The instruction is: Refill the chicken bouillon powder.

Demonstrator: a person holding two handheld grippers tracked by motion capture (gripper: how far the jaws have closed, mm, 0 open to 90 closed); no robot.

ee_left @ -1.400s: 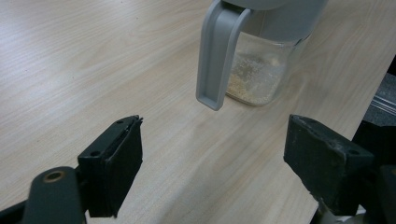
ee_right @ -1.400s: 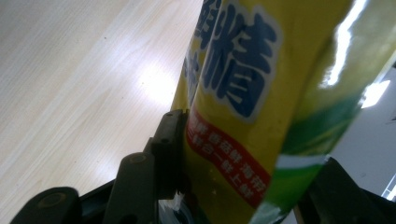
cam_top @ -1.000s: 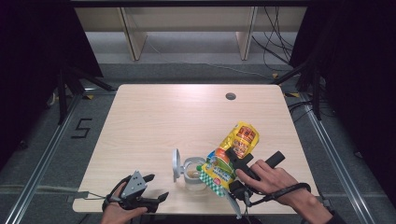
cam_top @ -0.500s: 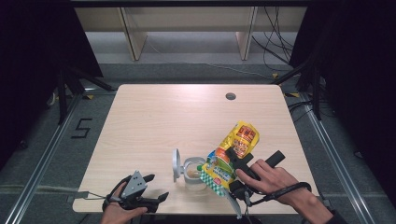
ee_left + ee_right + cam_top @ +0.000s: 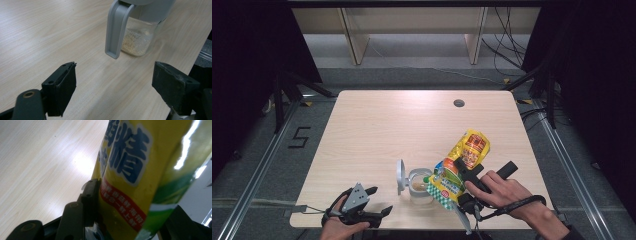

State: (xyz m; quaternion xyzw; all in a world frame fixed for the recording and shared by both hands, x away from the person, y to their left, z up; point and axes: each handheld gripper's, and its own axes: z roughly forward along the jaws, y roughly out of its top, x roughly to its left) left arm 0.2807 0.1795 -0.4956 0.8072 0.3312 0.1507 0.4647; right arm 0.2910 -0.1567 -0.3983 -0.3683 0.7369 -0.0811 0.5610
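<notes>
High view: comparing with the frames from a second back, I am seeing nothing shift; both hands are sitting where they were, so the pour is holding steady rather than advancing. My right gripper (image 5: 460, 176) is clamping the glossy yellow-and-green printed plastic refill pouch (image 5: 462, 165), tilted with its lower end over the mouth of the small clear glass jar with a grey flip lid (image 5: 419, 186); the lid is standing open on the jar's left. In the right gripper view the jaws are pressing on the pouch (image 5: 140, 177) from both sides. In the left gripper view the jar (image 5: 140, 37) is holding pale granules at its bottom, so I am judging the fill as under way, far from full. My left gripper (image 5: 362, 210) is resting near the table's (image 5: 377, 125) front edge, jaws spread wide, gripping nothing, well left of the jar.
</notes>
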